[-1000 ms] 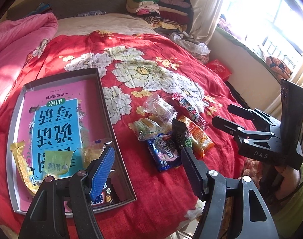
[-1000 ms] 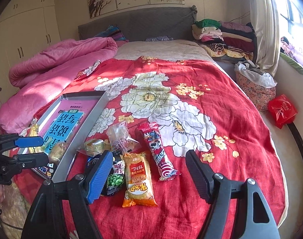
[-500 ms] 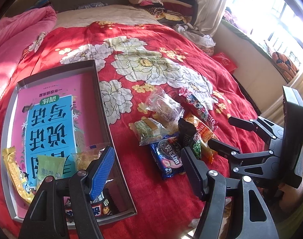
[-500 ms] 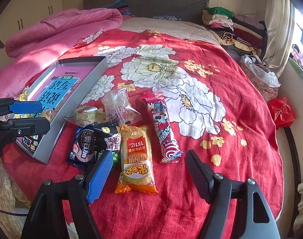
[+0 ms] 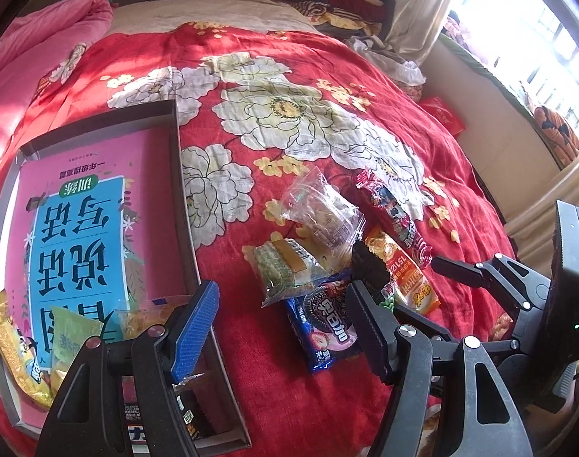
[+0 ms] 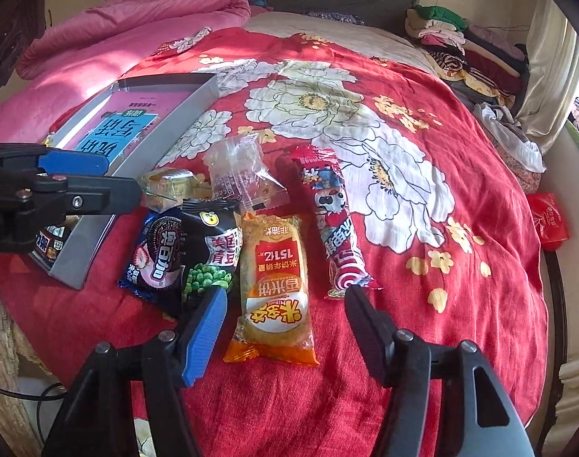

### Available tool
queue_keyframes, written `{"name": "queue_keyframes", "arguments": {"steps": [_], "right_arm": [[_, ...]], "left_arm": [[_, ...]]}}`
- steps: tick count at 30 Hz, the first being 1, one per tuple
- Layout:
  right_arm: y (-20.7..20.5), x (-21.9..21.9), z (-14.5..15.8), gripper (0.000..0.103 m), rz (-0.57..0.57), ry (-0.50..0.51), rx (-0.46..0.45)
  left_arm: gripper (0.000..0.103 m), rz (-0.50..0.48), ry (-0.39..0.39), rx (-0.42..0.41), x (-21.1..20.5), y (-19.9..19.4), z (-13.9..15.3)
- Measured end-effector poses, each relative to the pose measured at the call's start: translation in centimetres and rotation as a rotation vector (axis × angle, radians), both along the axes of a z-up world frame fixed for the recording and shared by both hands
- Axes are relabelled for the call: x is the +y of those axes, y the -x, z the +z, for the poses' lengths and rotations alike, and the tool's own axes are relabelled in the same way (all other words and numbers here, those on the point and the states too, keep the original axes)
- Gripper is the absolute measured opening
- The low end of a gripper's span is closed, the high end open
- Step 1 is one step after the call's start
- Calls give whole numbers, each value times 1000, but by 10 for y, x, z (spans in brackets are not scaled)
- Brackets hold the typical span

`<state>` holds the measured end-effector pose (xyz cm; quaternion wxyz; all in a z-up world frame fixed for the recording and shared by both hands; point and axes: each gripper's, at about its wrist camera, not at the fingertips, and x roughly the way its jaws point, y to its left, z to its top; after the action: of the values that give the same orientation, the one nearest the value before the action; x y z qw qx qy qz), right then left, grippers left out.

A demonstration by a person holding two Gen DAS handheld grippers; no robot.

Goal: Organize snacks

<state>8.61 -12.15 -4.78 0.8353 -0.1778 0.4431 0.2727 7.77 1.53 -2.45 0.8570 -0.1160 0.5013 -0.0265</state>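
Both tools have sunk closer to the red flowered bed than a second ago, and the snack pile now fills more of each view.

At the far left, a shallow grey tray lies on the bed with a pink and blue book in it and a few packets already at its near end. The left tool hovers over the tray's right edge with its jaws about half open and nothing in them.

Just right of the tray lie the loose snacks: a blue cookie pack, a black green-pea bag, an orange rice-cracker pack and a red striped pack, with two clear-wrapped ones behind.

The right tool sits low over the near end of the orange pack, its jaws closing on either side but, as far as I can tell, not yet pressing.

This looks like the pick-up of one more snack. Next, the grip likely needs to pinch the slippery wrapper firmly, then carry it left into the tray.

Only the left view shows the packets inside the tray; only the right view shows the orange pack whole.
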Motion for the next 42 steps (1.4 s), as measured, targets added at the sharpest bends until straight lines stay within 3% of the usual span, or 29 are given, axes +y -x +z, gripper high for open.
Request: {"name": "queue_keyframes", "arguments": {"steps": [7,11,22,24,28,31,42], "right_arm": [[-2,9,-9,59,29,31,10],[-1,15,-13,48,60,38,18],[-13,19,-21,43,44,21,43],[-15,17,-21,41,34,0,56],[-21,7,-17,38,8,-77,98],[-24,0,-15,37,-12,-143,132],[-26,-19,-2,37,-48,-297,169]], "left_arm": [[71,13,21,31,-2,-14,-10],[71,25,-2,51,-3,-19,-15],[71,43,25,79,-6,-30,-25],[67,50,21,94,-7,-32,-28],[51,68,27,114,-6,-36,-35],[47,69,21,105,-7,-36,-36],[45,61,96,61,1,-24,-30]]}}
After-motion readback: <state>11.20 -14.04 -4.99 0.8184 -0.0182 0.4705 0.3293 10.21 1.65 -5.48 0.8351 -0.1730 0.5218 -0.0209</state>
